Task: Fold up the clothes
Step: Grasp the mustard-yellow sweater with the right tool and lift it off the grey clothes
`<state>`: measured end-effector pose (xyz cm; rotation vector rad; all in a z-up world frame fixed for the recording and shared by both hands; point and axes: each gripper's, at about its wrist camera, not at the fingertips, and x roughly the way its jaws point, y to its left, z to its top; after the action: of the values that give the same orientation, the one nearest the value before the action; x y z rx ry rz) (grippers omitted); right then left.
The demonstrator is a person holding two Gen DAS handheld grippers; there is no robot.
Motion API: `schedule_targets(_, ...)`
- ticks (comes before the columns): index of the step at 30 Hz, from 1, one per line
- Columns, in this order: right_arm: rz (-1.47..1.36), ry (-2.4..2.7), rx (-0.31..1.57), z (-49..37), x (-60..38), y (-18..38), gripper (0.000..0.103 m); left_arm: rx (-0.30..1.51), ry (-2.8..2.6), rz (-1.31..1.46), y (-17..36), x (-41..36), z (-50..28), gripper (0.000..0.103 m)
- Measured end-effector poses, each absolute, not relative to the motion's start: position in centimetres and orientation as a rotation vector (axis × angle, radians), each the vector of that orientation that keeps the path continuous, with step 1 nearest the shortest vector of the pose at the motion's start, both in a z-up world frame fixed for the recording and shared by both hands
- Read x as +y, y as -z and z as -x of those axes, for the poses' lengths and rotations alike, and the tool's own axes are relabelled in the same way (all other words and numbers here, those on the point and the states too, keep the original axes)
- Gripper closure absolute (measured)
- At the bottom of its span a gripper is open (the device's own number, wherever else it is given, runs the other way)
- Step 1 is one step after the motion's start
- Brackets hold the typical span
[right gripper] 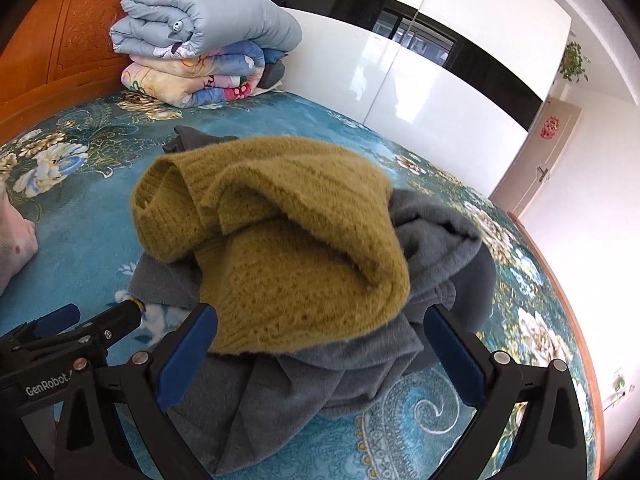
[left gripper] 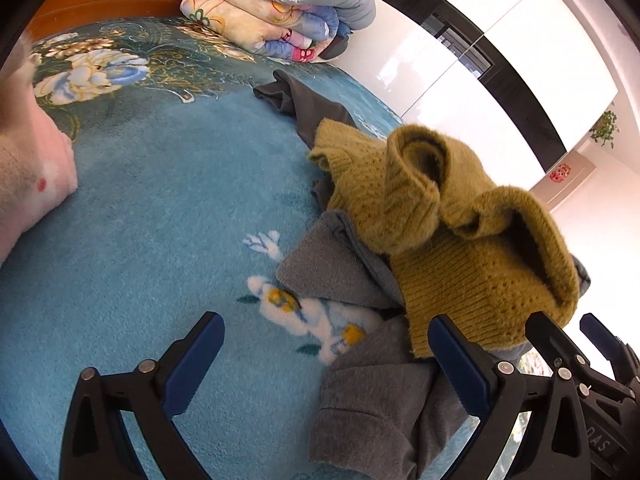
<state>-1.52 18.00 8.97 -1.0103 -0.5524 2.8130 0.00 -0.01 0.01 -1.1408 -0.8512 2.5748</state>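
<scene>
One mustard-yellow knitted sweater lay crumpled on top of a heap of grey clothes, near the edge of the bed with its teal flowered cover. How many grey pieces were in the heap, I could not tell. Two hand-held grippers were in view. The right hand-held gripper had its jaws wide apart, with the sweater just in front and between them. The left hand-held gripper was also spread apart, above the bed cover, with the sweater at its right finger. Three folded quilts were stacked at the wooden headboard. One pink pillow lay well apart, on the left.
</scene>
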Motion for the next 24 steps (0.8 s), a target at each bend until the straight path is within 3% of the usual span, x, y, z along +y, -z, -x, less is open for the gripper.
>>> schedule_targets(13,1.01,-2.768,-0.893,4.6,15.6,-11.1,0.0,-0.98,-2.527,1.094,-1.5,-1.9,-0.2,0.0)
schedule_targets(15,1.063,-2.709,-0.983,6.0,15.4,-10.5,0.006,-0.981,-2.531,1.1,-1.6,-2.2,-0.4,0.0)
schedule_targets(16,1.061,-2.69,-1.014,6.4,15.2,-10.2,0.014,-0.982,-2.533,1.102,-1.6,-2.3,-0.6,0.0)
schedule_targets(18,1.044,-2.618,-1.1,7.5,14.7,-9.5,0.041,-0.994,-2.532,1.074,-1.7,-2.5,-1.0,0.0)
schedule_targets(19,1.038,-2.579,-1.135,8.1,14.7,-9.3,0.062,-0.994,-2.53,1.072,-1.7,-2.6,-1.2,0.0)
schedule_targets(21,1.055,-2.537,-1.145,8.9,14.9,-9.2,0.072,-0.99,-2.526,1.086,-1.6,-2.3,-1.7,0.0)
schedule_targets(22,1.058,-2.541,-1.114,9.0,15.1,-9.7,0.082,-0.974,-2.527,1.1,-1.6,-2.3,-2.1,0.0)
schedule_targets(24,1.038,-2.562,-1.025,9.0,15.7,-11.2,0.087,-0.941,-2.527,1.127,-1.6,-2.1,-3.0,0.0)
